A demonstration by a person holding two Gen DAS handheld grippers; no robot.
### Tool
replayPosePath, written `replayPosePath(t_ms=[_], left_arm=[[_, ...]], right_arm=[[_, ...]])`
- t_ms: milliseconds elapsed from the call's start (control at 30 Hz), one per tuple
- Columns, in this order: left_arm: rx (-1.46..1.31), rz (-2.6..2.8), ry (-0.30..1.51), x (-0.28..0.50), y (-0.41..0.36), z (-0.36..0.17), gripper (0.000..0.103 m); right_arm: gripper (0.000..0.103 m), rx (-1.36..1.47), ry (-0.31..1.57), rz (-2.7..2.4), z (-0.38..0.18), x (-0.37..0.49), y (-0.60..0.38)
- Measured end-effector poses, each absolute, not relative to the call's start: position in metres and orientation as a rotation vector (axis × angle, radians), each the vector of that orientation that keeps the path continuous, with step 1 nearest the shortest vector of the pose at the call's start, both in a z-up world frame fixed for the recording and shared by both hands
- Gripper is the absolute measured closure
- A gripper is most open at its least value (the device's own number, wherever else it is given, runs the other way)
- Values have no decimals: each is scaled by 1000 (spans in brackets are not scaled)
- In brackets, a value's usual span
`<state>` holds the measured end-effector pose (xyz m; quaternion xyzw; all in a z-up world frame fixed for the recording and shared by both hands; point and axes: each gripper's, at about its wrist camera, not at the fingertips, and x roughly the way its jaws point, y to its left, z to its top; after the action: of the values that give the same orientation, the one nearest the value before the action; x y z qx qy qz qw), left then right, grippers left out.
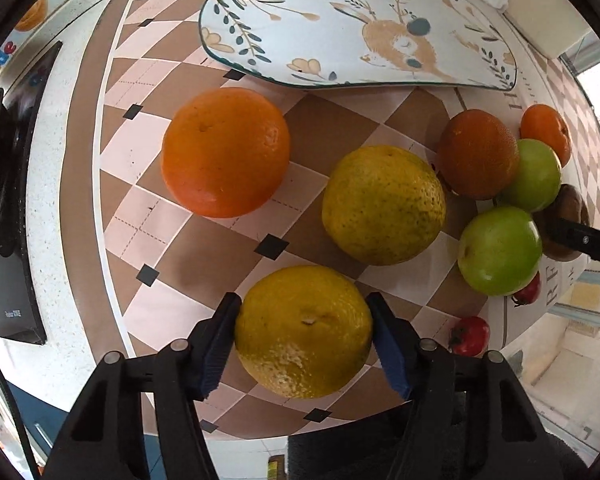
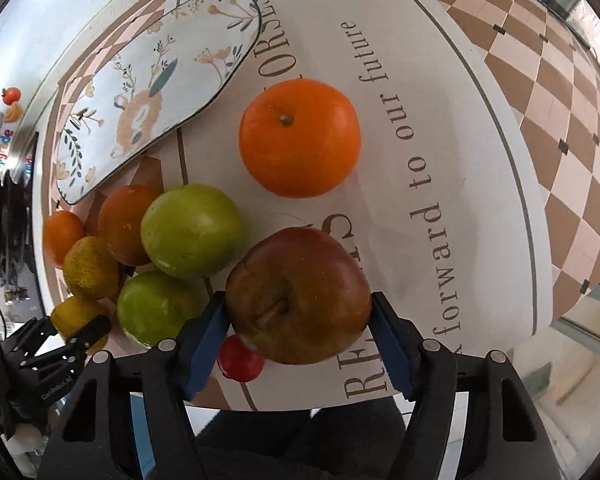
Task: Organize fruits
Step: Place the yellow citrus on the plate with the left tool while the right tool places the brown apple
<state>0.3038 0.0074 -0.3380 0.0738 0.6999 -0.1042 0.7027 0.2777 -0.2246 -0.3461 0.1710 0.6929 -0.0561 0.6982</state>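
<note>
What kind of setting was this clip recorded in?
Probably a home kitchen: a black stove hob sits at the counter edge, with loose fruit and a patterned serving plate on a checkered table mat.

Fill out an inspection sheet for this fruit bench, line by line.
Surface: checkered mat with printed lettering, on a speckled counter.
Job's things: yellow citrus and red-brown apple between the pads; more oranges, another yellow citrus, two green apples, small red fruits loose on the mat; patterned plate holds no fruit.
Clutter: nothing seen on the mat besides fruit and plate.
Grippers: left gripper closed on the yellow citrus; right gripper closed on the apple.
Cables: thin dark lead at the left edge of the right wrist view, unclear.
Surroundings: black stove beside the counter; window side bright.
</note>
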Motion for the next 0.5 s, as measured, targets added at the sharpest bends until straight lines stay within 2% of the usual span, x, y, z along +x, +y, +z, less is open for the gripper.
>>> replayPosePath(t_ms=[200, 500], left_arm=[[118, -256, 1548, 302, 36, -323, 42], [-7, -283, 1398, 333, 54, -231, 42]], right_arm=[[32, 383, 1526, -146, -339, 279, -215], [32, 460, 1401, -37, -273, 293, -212]])
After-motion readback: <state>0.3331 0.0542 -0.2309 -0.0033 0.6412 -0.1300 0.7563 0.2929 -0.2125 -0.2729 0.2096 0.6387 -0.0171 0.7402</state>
